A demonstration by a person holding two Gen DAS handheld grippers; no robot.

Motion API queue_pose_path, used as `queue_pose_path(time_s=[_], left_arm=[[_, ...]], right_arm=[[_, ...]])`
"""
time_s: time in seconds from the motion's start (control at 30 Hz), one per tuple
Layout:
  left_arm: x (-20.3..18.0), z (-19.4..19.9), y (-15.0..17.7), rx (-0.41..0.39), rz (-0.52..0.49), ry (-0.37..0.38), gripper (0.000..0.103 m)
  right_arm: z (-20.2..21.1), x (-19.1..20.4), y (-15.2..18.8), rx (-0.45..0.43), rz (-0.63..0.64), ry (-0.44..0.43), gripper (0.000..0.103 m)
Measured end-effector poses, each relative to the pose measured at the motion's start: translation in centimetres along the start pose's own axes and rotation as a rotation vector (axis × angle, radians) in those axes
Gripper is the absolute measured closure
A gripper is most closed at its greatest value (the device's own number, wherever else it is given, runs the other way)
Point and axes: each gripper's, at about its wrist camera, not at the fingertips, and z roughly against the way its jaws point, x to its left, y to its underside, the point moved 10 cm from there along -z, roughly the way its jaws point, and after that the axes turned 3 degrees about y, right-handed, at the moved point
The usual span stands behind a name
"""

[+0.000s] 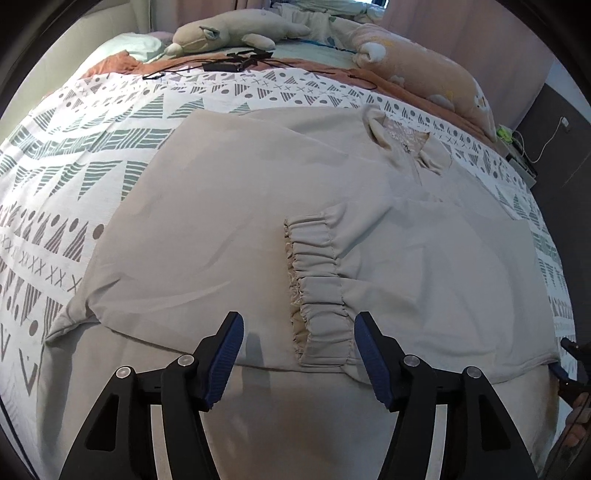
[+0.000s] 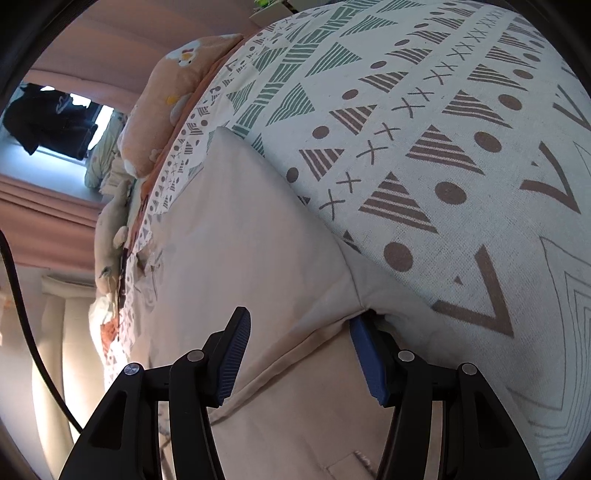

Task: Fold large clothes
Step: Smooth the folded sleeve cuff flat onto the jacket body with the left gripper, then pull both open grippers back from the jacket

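A large beige jacket (image 1: pixel 229 221) lies flat on the patterned bedspread (image 1: pixel 74 177), collar (image 1: pixel 402 144) at the far side. One sleeve is folded across the body, its elastic cuff (image 1: pixel 317 284) in the middle. My left gripper (image 1: pixel 299 343) is open and empty, hovering just above the near hem with the cuff between its jaws' line. My right gripper (image 2: pixel 301 343) is open at the jacket's right bottom corner (image 2: pixel 364 308); its right finger (image 2: pixel 365 347) sits under the fabric fold there. The jacket (image 2: pixel 236 240) stretches away in the right wrist view.
Plush toys (image 1: pixel 236 33) and a peach pillow (image 1: pixel 428 70) lie at the head of the bed, with black cables (image 1: pixel 229 64) near them. The bedspread (image 2: pixel 443 147) extends to the right of the jacket. Curtains (image 2: pixel 48 206) and a window are beyond.
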Motion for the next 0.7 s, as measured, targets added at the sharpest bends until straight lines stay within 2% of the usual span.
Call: queue_pose_path(time_s=[0.23, 0.33, 0.37, 0.5, 0.6, 0.67, 0.7], left_arm=[[2.1, 4.7, -0.3, -0.041, 0.035, 0.067, 0.039], [2.3, 6.9, 0.4, -0.046, 0.029, 0.118, 0.039], [2.4, 7.7, 0.7, -0.05, 0.026, 0.133, 0.036], [2.8, 10.9, 2.0, -0.077, 0.035, 0.191, 0.014], [3.3, 13.5, 3.0, -0.101, 0.049, 0.229, 0.005], [3.6, 15.5, 3.6, -0.128, 0.051, 0.248, 0.0], [3.7, 16.6, 3.9, -0.144, 0.049, 0.258, 0.0]], right_arm=[[1.0, 1.1, 1.1, -0.05, 0.053, 0.074, 0.04], [1.3, 1.7, 2.7, -0.024, 0.053, 0.063, 0.04], [1.6, 2.1, 3.4, -0.02, 0.078, 0.05, 0.04], [4.0, 2.2, 5.4, -0.062, 0.146, 0.086, 0.039], [6.0, 1.8, 6.7, -0.054, 0.176, 0.131, 0.039], [7.6, 1.9, 7.6, -0.058, 0.192, 0.122, 0.039], [8.7, 1.9, 8.0, -0.072, 0.201, 0.12, 0.036]])
